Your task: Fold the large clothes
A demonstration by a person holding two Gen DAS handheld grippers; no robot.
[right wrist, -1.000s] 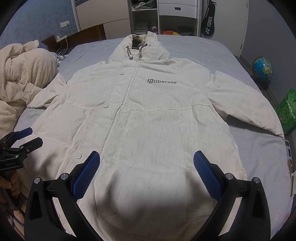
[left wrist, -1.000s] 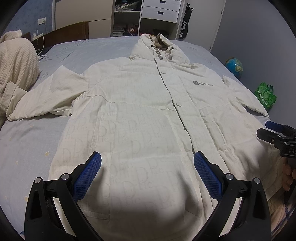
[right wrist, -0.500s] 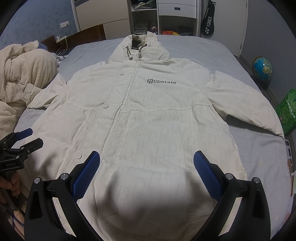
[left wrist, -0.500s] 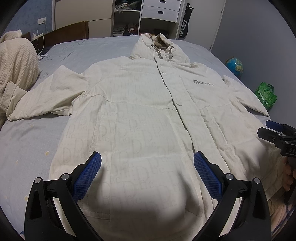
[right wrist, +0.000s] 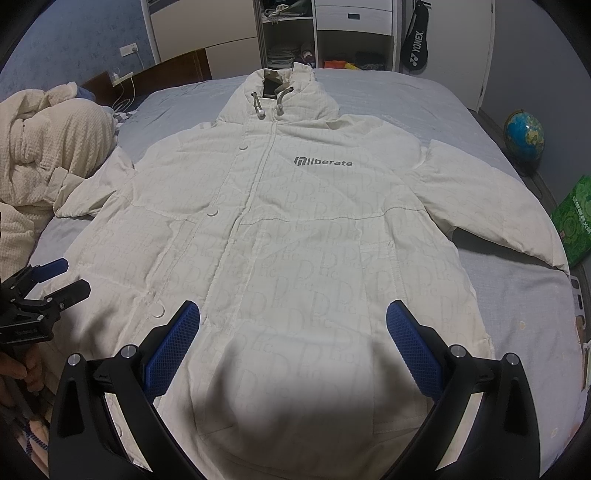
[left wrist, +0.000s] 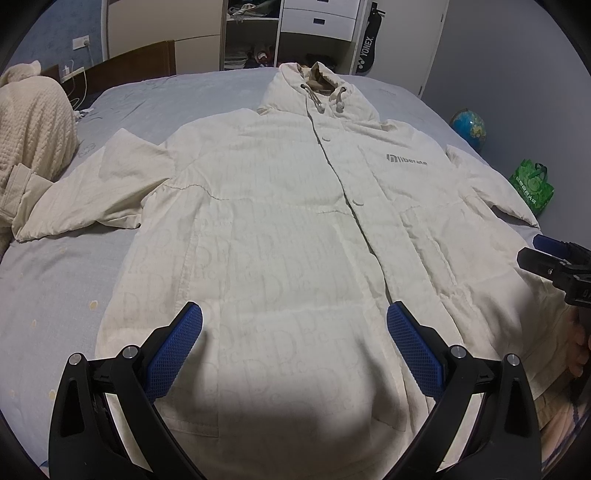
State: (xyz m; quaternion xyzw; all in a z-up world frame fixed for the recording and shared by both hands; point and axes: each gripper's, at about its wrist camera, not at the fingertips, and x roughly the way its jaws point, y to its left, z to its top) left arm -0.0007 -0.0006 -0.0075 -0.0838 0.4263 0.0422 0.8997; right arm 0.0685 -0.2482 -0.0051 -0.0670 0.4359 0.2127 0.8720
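A: Spread flat and face up on the pale blue-grey bed [left wrist: 55, 280], a large cream hooded quilted coat [left wrist: 280, 229] with grey "liberate" lettering on the chest; hood toward the headboard, hem nearest the cameras.

B: Buttoned down the front, 2 sleeves angled outward. Left sleeve end touching a heap of cream waffle-knit blanket [right wrist: 48, 155] at the bed's edge.

A: Left tongs [left wrist: 294, 345], black with 2 blue ribbed pads, spread wide apart above the hem, nothing between them.

B: Same for the right tongs [right wrist: 293, 345]: gaping wide over the lower right panel, holding nothing. Cannot tell whether hovering or touching the fabric.

A: Each pair also visible at the edge of the other's view, beside the coat's side seams.

B: Beyond the bed, a white shelf unit [right wrist: 288, 33], a black racket bag marked YONEX [right wrist: 415, 38], a blue globe [right wrist: 524, 136] on the floor and a green bag [left wrist: 532, 186] just beside the bed.
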